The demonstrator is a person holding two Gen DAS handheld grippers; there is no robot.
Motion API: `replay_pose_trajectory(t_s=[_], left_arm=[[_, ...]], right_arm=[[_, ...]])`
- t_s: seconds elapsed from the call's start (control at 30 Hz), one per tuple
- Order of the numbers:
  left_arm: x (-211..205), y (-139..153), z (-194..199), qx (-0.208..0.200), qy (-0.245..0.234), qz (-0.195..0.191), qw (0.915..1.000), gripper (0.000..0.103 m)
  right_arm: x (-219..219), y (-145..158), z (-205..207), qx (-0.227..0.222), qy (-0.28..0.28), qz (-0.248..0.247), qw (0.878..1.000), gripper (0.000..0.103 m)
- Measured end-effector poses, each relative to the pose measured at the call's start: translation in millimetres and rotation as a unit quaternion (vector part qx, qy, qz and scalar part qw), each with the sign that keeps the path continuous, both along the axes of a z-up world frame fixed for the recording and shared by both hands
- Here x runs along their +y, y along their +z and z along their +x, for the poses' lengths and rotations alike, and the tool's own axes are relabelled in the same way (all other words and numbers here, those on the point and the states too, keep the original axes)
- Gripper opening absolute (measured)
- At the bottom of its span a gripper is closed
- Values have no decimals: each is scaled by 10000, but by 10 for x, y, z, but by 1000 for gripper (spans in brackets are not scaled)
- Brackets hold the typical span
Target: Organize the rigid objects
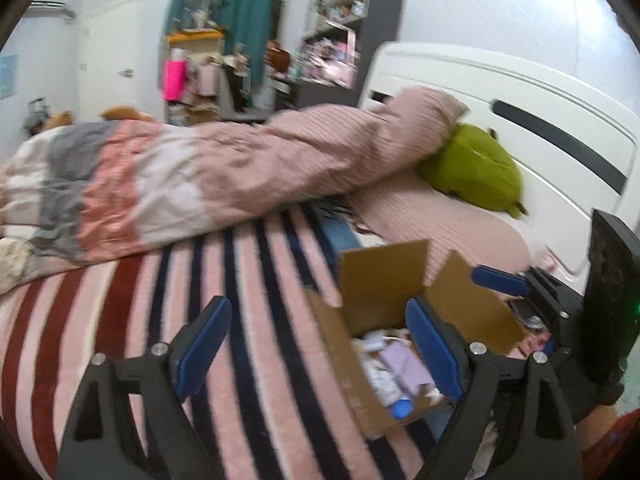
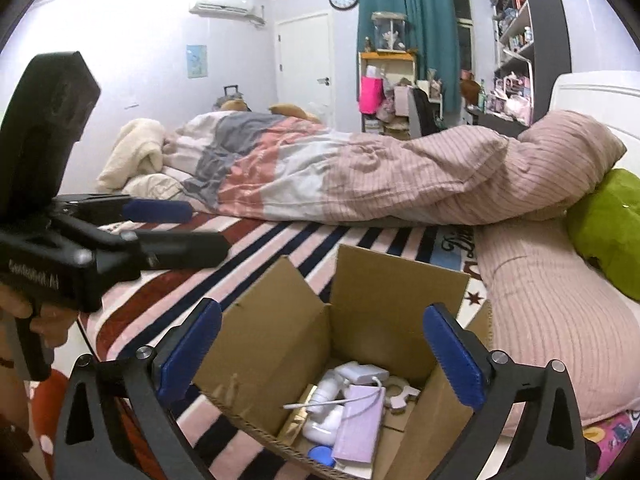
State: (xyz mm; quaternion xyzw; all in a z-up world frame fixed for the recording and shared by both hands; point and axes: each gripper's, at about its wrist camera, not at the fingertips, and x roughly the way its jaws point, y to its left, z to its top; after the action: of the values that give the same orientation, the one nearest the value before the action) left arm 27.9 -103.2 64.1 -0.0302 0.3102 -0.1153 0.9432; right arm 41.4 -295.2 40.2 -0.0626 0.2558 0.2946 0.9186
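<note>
A cardboard box (image 2: 352,344) stands open on the striped blanket (image 2: 280,240) of the bed, near the pillow end, its flaps up. Inside lie a lilac flat case (image 2: 360,424), a white charger with its cable (image 2: 364,372), a white plastic piece (image 2: 324,420), a blue round lid (image 2: 322,454) and a gold packet (image 2: 296,424), heaped together toward the box's near edge. The right gripper (image 2: 320,360) hangs over the box with its jaws spread wide and nothing between the pads; the left gripper (image 1: 320,348) is off to the box's left side over the blanket, jaws also wide and empty. The items look light and stiff; the case is smooth and probably slippery, best pinched across its short edges, while the cable is limp and may drag the charger along. The box walls are thin and would buckle if squeezed, so its rim near a corner seems the safer hold
</note>
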Motion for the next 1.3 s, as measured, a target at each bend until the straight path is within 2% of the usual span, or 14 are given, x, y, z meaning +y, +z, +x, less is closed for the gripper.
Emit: replay_pose_trajectory(t_s=[0.13, 0.33, 0.57, 1.3], left_arm=[[223, -52, -142, -120, 330, 49, 9994, 87], [443, -155, -236, -120, 574, 17, 9983, 87], [512, -207, -262, -121, 644, -40, 9978, 87], [574, -218, -317, -152, 761, -35, 9970, 87]], right_arm=[[64, -28, -76, -93, 107, -58, 9999, 101], [74, -8, -106, 61, 179, 178, 9997, 101], [106, -28, -105, 82, 56, 119, 9999, 101], [148, -32, -137, 48, 149, 66, 9999, 101]])
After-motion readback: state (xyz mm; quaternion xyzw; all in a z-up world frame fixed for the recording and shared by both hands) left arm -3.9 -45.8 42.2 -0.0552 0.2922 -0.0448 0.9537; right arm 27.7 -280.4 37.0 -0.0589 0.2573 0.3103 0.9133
